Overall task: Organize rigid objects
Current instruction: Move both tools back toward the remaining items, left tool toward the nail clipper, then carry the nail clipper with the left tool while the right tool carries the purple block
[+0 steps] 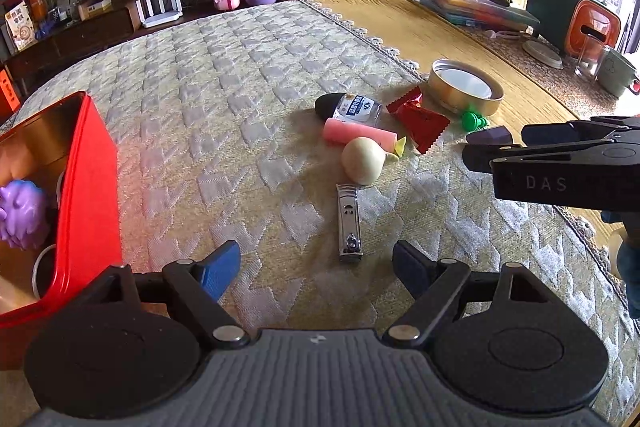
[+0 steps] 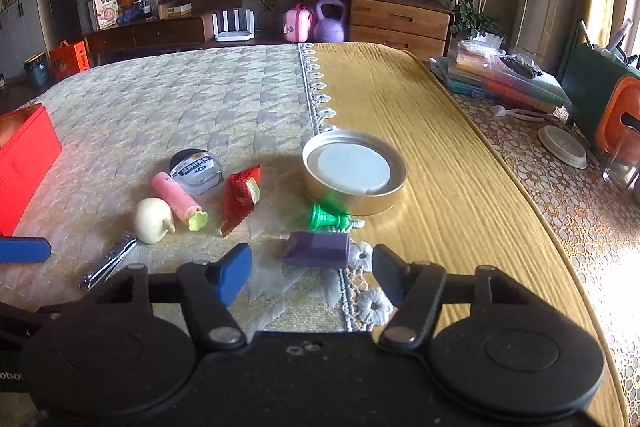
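A metal nail clipper [image 1: 349, 223] lies on the quilted cloth just ahead of my open, empty left gripper [image 1: 316, 267]. Beyond it lie a cream ball [image 1: 363, 160], a pink tube [image 1: 358, 134], a small bottle [image 1: 352, 108], a red packet [image 1: 420, 119], a green toy [image 1: 474, 121] and a purple block [image 1: 490, 135]. My right gripper [image 2: 312, 267] is open and empty, with the purple block [image 2: 318, 249] right between its fingertips and the green toy [image 2: 326, 217] just beyond. The clipper [image 2: 108, 261] lies to its left.
A red tin box [image 1: 86, 195] at my left holds a purple spiky ball [image 1: 20, 215]. A round gold tin lid [image 2: 354, 173] lies on the yellow cloth. Stacked books [image 2: 504, 79], a green-orange container [image 2: 604, 107] and a glass stand at the far right.
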`<state>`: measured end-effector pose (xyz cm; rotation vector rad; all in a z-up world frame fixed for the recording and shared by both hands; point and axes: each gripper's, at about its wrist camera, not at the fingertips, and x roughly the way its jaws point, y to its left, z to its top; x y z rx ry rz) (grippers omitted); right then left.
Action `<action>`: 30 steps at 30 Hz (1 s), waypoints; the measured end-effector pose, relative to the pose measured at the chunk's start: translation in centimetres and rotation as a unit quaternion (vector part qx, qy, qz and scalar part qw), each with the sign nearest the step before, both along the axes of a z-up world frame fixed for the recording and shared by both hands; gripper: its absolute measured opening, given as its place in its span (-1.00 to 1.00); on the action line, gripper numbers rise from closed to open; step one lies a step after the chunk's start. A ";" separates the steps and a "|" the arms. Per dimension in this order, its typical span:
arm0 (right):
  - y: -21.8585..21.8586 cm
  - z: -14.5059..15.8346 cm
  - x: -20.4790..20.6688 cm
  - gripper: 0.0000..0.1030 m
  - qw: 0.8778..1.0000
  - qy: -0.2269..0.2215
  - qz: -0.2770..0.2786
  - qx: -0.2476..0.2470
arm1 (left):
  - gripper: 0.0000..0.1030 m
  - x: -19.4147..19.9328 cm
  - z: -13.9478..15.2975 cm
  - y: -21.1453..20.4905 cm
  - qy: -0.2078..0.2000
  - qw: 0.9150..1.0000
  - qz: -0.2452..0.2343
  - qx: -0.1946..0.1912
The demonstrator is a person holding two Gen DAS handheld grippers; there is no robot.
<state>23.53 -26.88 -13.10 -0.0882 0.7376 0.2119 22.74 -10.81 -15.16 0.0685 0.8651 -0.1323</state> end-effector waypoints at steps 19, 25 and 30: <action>0.1 -0.2 0.2 -0.31 1.000 -0.007 -0.011 -0.008 | -0.78 -0.2 0.6 -0.8 -0.002 1.000 -0.026 -0.005; 0.0 1.0 -1.5 -0.31 1.000 -0.010 -0.003 0.016 | -0.78 -0.3 1.1 0.4 0.005 1.000 -0.012 -0.019; 0.7 1.8 -3.4 -0.31 0.999 -0.006 0.016 0.031 | -0.78 -0.6 1.6 1.4 0.011 1.000 -0.003 -0.027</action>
